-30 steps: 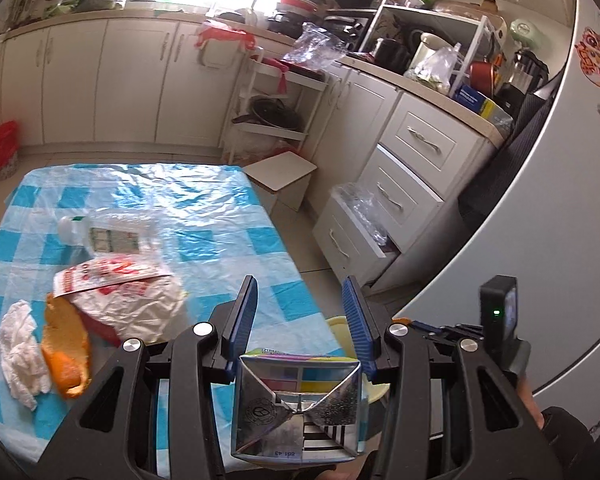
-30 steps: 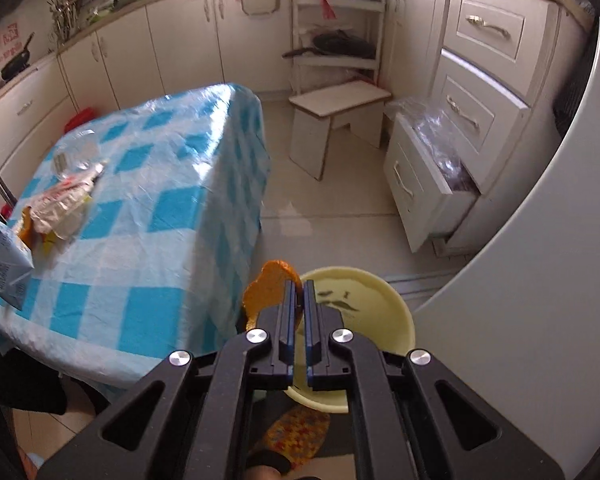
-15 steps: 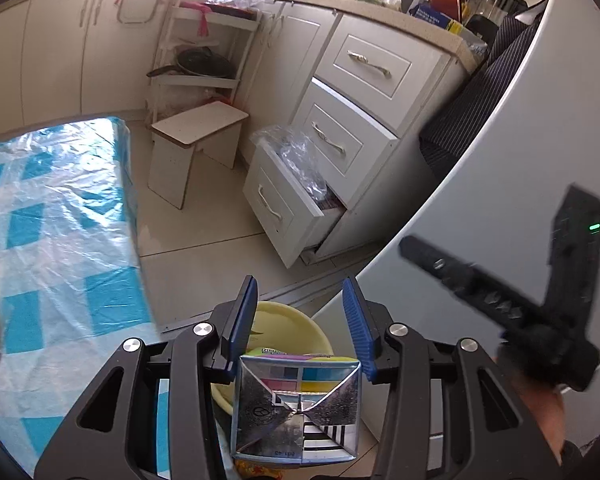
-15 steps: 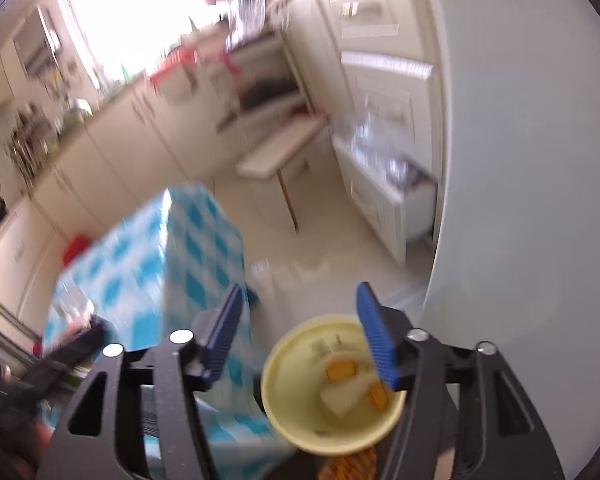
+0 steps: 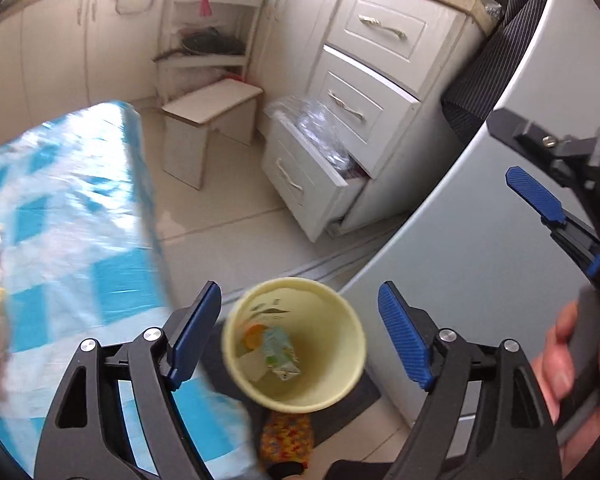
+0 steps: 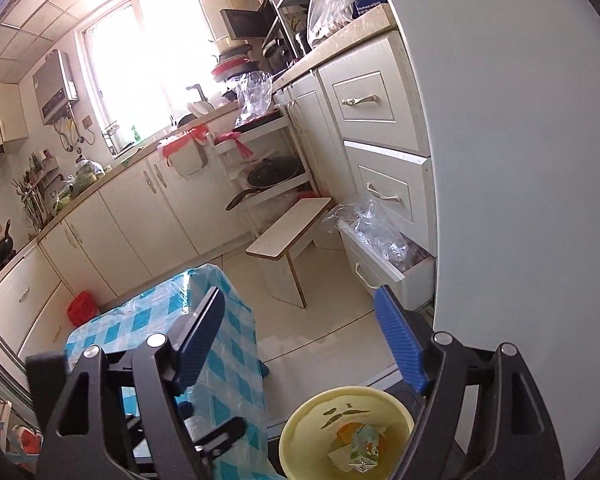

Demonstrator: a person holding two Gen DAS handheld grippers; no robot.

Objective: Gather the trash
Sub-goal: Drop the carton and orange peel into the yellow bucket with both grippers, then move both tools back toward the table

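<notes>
Both grippers' jaws just spread, empty, over yellow bin (image 5: 295, 344) — window (image 6: 147, 56) only right-view.

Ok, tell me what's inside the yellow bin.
Inside the yellow bin: a crumpled carton, orange peel and something pale. The bottom beneath them is covered.

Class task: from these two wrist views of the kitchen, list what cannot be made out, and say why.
- Trash left on the table: left view, motion blur, cut by the left edge.
- Carton print in the bin: both views, too small.
- Drawer contents: crinkled clear plastic covers them.
</notes>
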